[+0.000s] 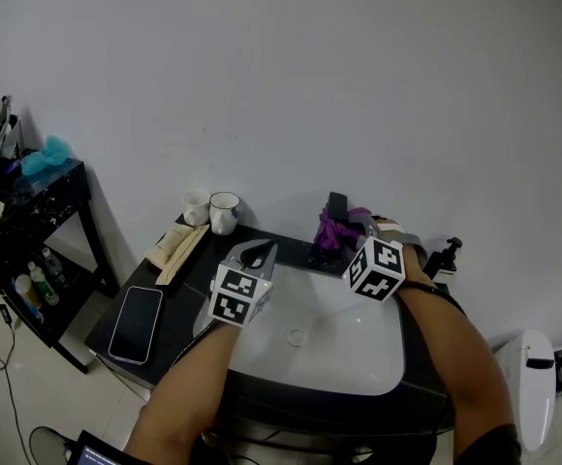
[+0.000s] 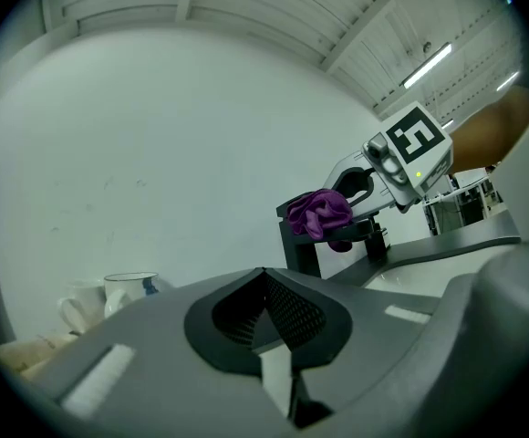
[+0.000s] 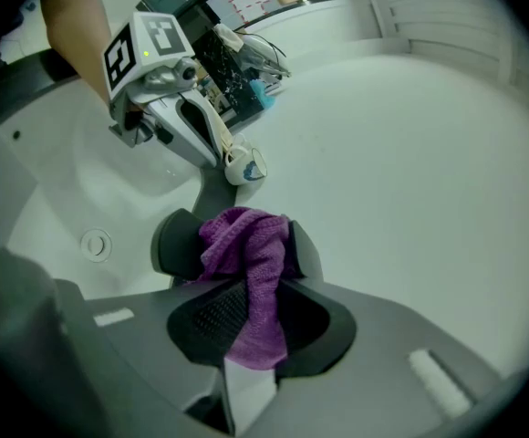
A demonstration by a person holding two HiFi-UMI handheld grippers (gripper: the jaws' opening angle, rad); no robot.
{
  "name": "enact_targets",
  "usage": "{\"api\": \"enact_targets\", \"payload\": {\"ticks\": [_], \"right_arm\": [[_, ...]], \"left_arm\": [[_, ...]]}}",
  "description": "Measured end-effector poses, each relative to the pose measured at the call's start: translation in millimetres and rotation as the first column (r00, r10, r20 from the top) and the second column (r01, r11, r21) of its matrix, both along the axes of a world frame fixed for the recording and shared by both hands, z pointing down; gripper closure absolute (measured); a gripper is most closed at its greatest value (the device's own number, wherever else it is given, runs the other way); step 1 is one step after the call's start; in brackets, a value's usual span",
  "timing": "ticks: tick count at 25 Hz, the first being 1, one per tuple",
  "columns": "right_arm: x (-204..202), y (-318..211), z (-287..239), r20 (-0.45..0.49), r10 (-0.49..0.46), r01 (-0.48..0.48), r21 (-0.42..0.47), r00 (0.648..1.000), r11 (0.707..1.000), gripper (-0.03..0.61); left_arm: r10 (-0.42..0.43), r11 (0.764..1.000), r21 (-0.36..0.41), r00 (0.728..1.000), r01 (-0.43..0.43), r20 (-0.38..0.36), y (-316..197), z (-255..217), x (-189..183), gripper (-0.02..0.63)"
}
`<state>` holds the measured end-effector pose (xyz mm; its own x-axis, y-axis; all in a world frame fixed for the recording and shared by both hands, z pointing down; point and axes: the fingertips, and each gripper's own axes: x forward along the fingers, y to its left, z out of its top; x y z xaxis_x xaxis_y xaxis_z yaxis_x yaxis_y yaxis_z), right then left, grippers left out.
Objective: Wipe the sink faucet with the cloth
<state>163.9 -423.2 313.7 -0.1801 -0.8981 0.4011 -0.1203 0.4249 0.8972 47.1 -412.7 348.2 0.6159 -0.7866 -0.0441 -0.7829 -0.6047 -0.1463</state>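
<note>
Head view: one white sink (image 1: 363,356) sits in a black counter (image 1: 179,289), and one black faucet (image 1: 336,204) stands at its back rim, before a white wall (image 1: 291,76).
cloth (image 1: 333,231): one, purple, bunched on the top of the faucet. In the right gripper view one end of it runs down between that gripper's jaws.
right gripper (image 1: 351,229): one, right at the faucet. Its jaws are clamped on the cloth.
left gripper (image 1: 259,252): one, held over the left part of the sink, apart from the faucet. In the left gripper view its jaws are pressed together and nothing is between them.
drain (image 1: 296,336): one, round, in the bottom of the sink, between the two forearms.
mugs (image 1: 225,211): two, white, side by side on the counter near the wall, to the left of the faucet.
phone (image 1: 137,323): one, dark, lying flat on the left end of the counter.
shelf (image 1: 39,201): one, black, at the far left, with small bottles on its lower level.
</note>
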Motion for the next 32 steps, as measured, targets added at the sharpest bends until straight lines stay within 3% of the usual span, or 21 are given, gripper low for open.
{"api": "enact_targets", "payload": {"ticks": [10,19,25,32], "right_arm": [[-16,58,5,-0.065,-0.093,0.092,-0.019,0.994,0.996,0.494],[-24,123,32,-0.023,-0.185,0.184,-0.031,0.982,0.982,0.489],[-9,104,64,0.025,-0.105,0.106,-0.032,0.994,0.994,0.488],[8,41,71,0.195,0.033,-0.036,0.009,0.98,0.999,0.482]], "left_arm": [[0.011,1.0,-0.005,0.999,-0.01,0.033,5,5,3,0.597],[-0.001,1.0,-0.013,1.0,0.002,0.023,13,4,-4,0.597],[-0.009,1.0,-0.019,1.0,0.009,0.017,13,5,-6,0.597],[-0.002,1.0,-0.014,1.0,0.002,0.011,9,4,-4,0.597]]}}
